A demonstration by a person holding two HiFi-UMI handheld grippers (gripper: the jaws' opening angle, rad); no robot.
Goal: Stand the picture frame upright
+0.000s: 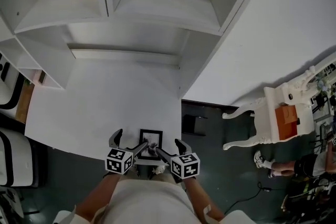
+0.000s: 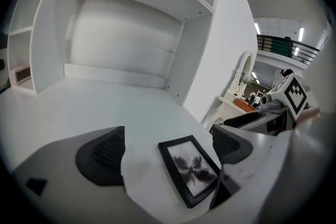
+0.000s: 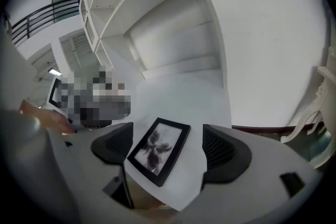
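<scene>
Left claw (image 1: pixel 128 143) and right claw (image 1: pixel 169 148) both hang spread wide, gripping nothing, low over the near edge of the white bench (image 1: pixel 105 97). Between them the picture frame (image 1: pixel 151 140) lies flat, face up. They seem placed either side to catch its edges and tip it upright.

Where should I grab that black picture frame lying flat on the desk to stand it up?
On the picture frame, probably the two long side rails, toward the far end. It lies flat, face up, on the desk near its front edge, so only the thin outer edges are exposed. Come down from above with the open right tongs straddling its width.
</scene>
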